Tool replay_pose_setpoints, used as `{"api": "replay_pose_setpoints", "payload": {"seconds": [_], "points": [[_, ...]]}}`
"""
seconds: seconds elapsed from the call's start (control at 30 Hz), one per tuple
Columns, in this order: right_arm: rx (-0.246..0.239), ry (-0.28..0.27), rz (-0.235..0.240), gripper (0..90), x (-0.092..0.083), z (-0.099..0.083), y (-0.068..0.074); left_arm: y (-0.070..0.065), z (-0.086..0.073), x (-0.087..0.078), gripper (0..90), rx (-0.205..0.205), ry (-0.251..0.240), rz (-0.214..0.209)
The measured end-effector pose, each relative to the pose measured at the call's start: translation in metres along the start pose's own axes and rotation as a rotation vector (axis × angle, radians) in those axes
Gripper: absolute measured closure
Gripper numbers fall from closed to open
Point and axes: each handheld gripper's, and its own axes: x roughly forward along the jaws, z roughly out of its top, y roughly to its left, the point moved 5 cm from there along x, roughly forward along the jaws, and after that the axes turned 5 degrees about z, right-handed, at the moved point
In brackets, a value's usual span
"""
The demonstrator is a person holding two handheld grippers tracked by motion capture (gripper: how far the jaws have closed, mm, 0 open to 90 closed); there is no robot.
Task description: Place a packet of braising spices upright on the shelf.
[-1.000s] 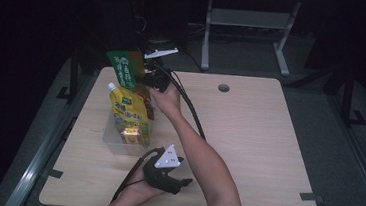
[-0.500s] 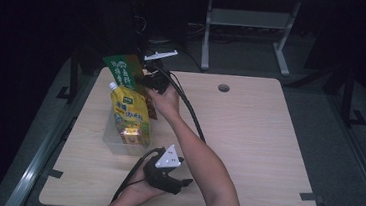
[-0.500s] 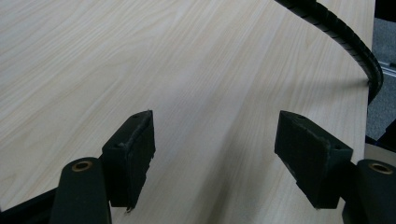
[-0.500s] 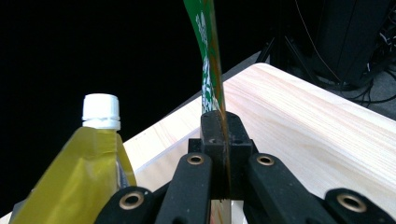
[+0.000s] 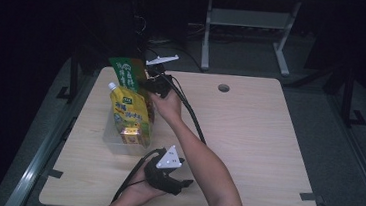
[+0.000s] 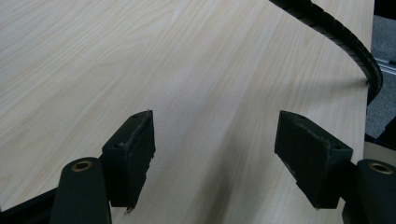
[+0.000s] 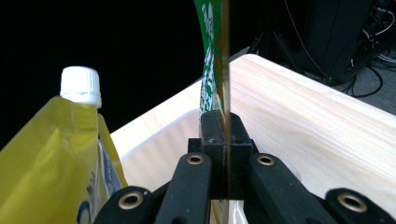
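My right gripper (image 5: 145, 83) is shut on the edge of a flat green packet (image 5: 127, 73), held upright above the far end of a clear plastic bin (image 5: 112, 144). In the right gripper view the gripper (image 7: 224, 135) clamps the green packet (image 7: 211, 56) edge-on. A yellow spouted pouch (image 5: 129, 114) with a white cap (image 7: 80, 85) stands in the bin beside it. My left gripper (image 5: 184, 183) rests low near the table's front edge. In the left gripper view the gripper (image 6: 215, 154) is open over bare wood.
The light wooden table (image 5: 258, 139) has a round cable hole (image 5: 223, 88) at the back. The right gripper's black cable (image 5: 190, 113) runs across the table beside the forearm; the cable (image 6: 341, 37) also crosses the left gripper view. Dark floor and a metal frame (image 5: 248, 23) lie beyond.
The right gripper and the green packet have shifted only slightly above the bin. The left gripper has stayed where it was.
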Motion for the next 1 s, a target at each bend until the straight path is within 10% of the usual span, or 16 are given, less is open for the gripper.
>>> {"api": "replay_pose_setpoints", "payload": {"seconds": [1.0], "points": [[-0.025, 0.03, 0.008, 88.5, -0.008, -0.015, -0.011, -0.002, -0.001, 0.003, 28.5, -0.005, 0.007, -0.007]]}}
